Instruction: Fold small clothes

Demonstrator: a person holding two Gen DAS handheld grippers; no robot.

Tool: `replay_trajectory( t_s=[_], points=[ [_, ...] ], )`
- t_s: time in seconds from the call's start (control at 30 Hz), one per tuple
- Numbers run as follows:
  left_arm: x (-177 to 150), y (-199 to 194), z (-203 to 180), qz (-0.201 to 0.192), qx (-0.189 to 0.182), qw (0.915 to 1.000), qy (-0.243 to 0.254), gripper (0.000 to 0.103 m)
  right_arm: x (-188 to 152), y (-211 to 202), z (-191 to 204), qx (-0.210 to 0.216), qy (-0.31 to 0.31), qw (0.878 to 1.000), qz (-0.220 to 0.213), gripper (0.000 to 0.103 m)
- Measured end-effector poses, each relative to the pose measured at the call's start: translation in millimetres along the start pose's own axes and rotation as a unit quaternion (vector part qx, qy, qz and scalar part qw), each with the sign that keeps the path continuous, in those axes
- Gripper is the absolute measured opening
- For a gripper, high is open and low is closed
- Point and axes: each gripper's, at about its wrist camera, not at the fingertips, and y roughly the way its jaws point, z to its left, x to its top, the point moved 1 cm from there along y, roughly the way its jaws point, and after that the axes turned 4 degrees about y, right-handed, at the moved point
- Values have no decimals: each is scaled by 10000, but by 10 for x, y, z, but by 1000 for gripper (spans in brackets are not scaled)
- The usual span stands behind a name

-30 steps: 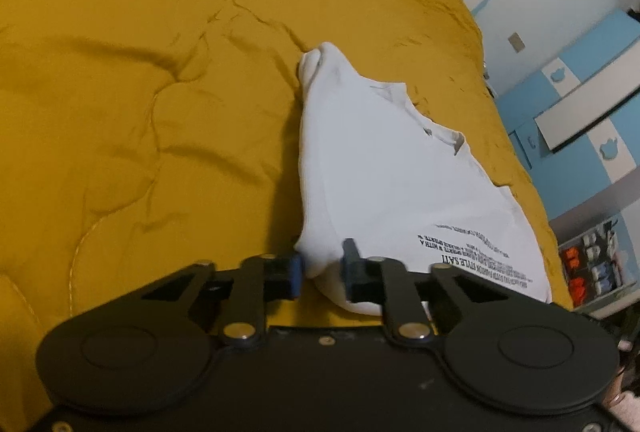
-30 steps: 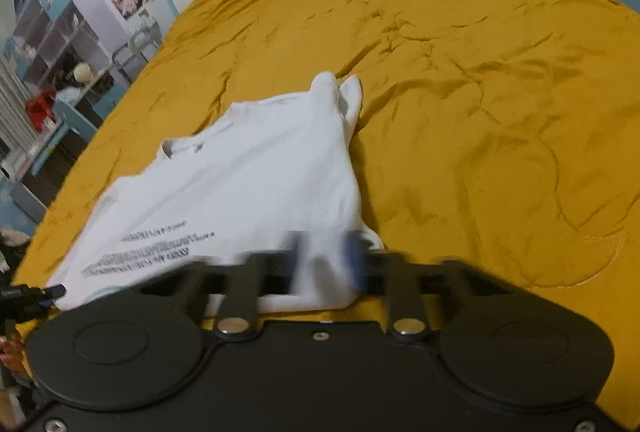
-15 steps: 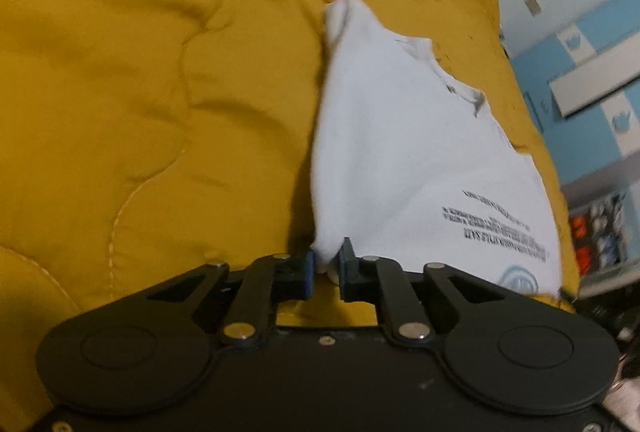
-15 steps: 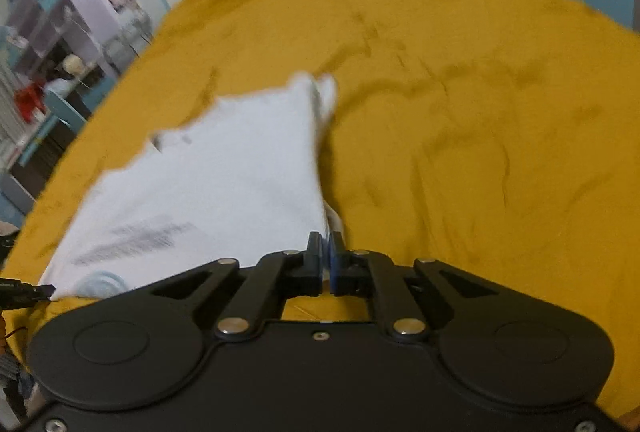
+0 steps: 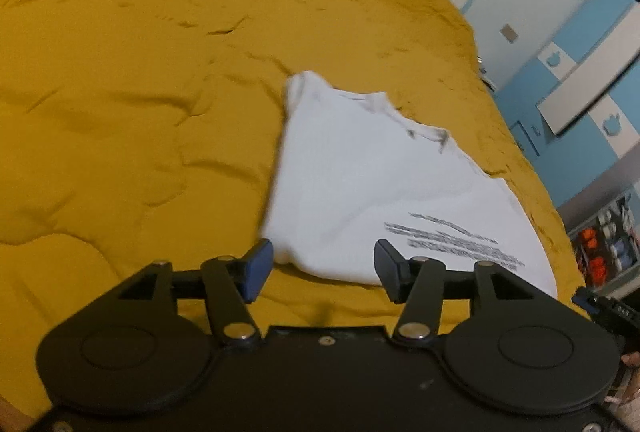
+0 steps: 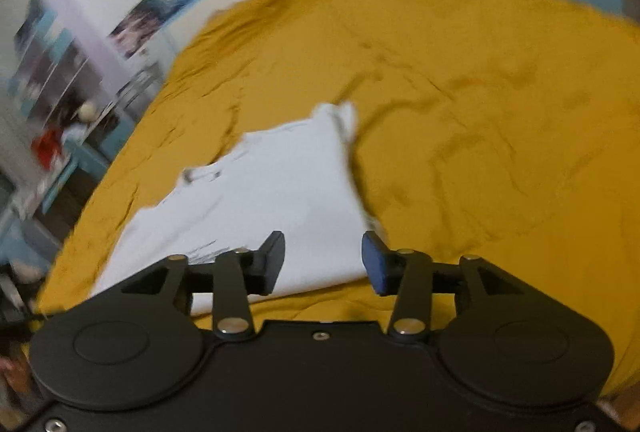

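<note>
A white T-shirt (image 5: 360,184) with black print lies on the mustard-yellow bedspread (image 5: 120,92), one side folded in so it tapers toward the far sleeve. My left gripper (image 5: 322,268) is open and empty, just above the shirt's near corner. In the right wrist view the same shirt (image 6: 272,200) lies ahead. My right gripper (image 6: 323,262) is open and empty over the shirt's near hem. The right wrist view is blurred by motion.
The bedspread (image 6: 480,112) spreads wide to the left in the left wrist view and to the right in the right wrist view. A blue and white cabinet (image 5: 580,80) stands past the bed's edge. Shelves with clutter (image 6: 52,104) stand beside the bed.
Both grippers were shut on the shirt's near edge half a second ago. Both have opened, let the shirt go and drawn back and up. The shirt now lies flat.
</note>
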Motion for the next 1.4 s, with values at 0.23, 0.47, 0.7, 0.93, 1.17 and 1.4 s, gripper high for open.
replay_trajectory(
  t_s=[0.23,0.47,0.7,0.93,1.17,1.4],
  points=[
    [-28,321,-375,-27,-649,9979,54,65,-105,237,404,280,-513,9983,-54,45],
    [-51,902,-171,667,-415,9966,-249,65,-133,711,405,47,-516,9980,363,45],
    [-103,853,-72,576,-595,9953,-506,63,-280,657,96,119,-41,9986,513,38],
    [224,582,-224,163,-883,9951,-423,73,-55,500,359,304,44,9995,65,49],
    [888,1191,-330,149,-1127,9921,-539,80,525,1040,626,723,-51,9970,-262,53],
    [1189,1975,-112,476,-516,9950,-710,80,730,1824,412,451,177,9986,216,53]
  ],
)
